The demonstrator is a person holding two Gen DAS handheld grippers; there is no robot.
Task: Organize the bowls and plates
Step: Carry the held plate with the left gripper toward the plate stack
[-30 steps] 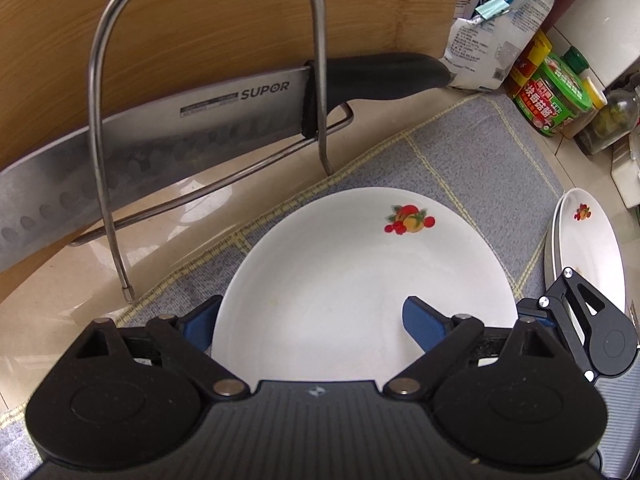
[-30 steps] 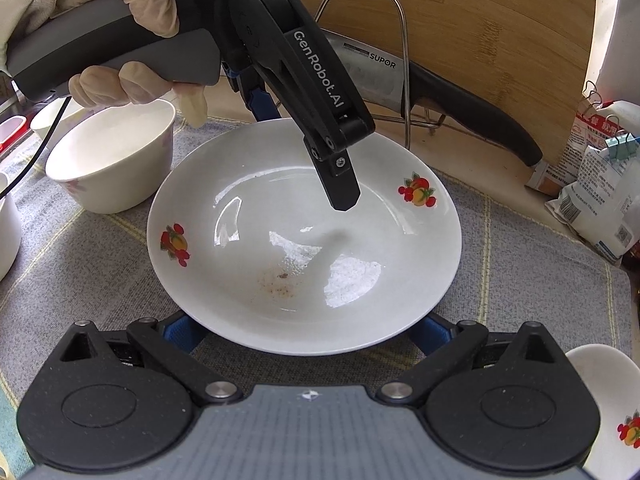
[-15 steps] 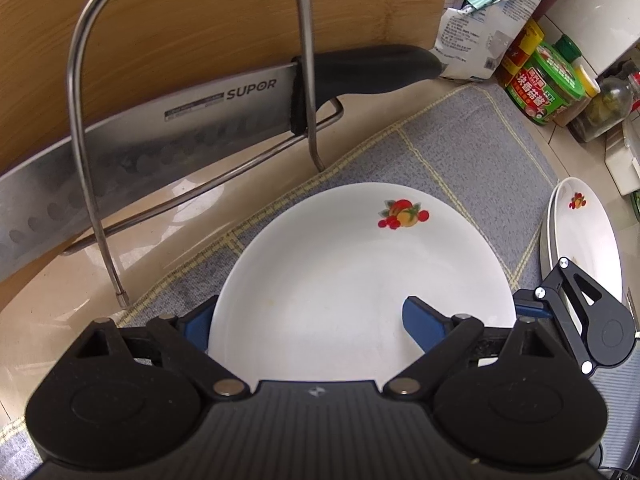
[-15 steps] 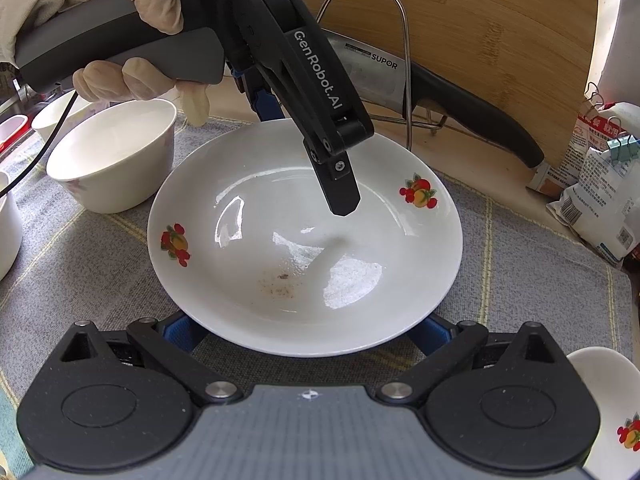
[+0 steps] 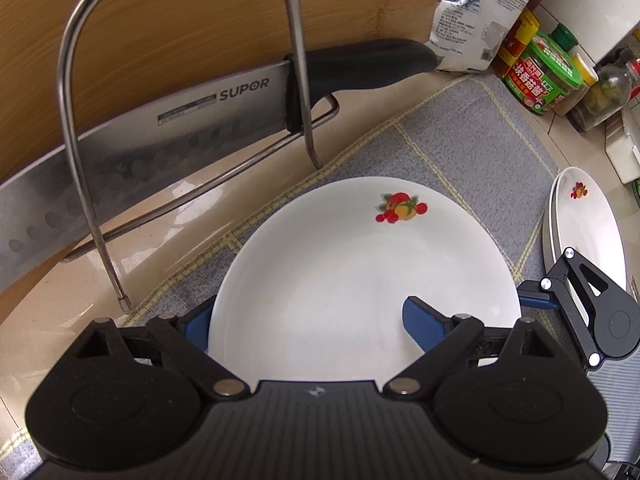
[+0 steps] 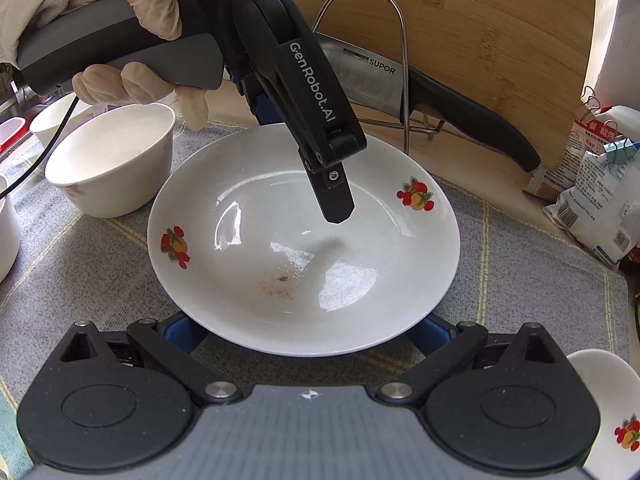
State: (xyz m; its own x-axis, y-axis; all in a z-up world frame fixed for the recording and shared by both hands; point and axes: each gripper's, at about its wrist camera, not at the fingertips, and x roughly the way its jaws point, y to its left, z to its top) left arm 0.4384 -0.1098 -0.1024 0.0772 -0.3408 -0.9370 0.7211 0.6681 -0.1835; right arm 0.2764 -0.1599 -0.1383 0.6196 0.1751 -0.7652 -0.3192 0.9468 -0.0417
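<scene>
Straddling the deep white plate (image 6: 440, 264) at its far rim with the left gripper (image 5: 312, 316), jaws apart: 1 finger (image 6: 334, 200) poised over the basin clear of the glaze, with a shadow beneath it, the other outside and below the rim. Tucking both fingers of the right gripper (image 6: 306, 330) under the plate's near rim, spread wide, clamped on nothing. Probably set on opposite edges this way to share the lift, since a wide, shallow dish offers little for 1 pinch to hold. Resting open face up on the grey checked mat (image 5: 460, 140), apparently level. Being round, shows no long axis of its own; shows only 2 fruit decals on opposite sides of the rim for bearing, plus a smear of brown crumbs (image 6: 280, 284) near its centre. Beyond the plate: a SUPOR cleaver (image 5: 180, 132) slotted through a wire rack (image 5: 80, 80) against a bamboo board (image 5: 160, 12), blade and handle running lengthwise across the plate's far side. Beside the plate on the left gripper's side, a white bowl (image 6: 112, 160), near but apart. Well off the plate's other side, a stack of matching plates (image 5: 592, 220), likely the destination, judging by the task. Next calls for closing on the rim before raising.
</scene>
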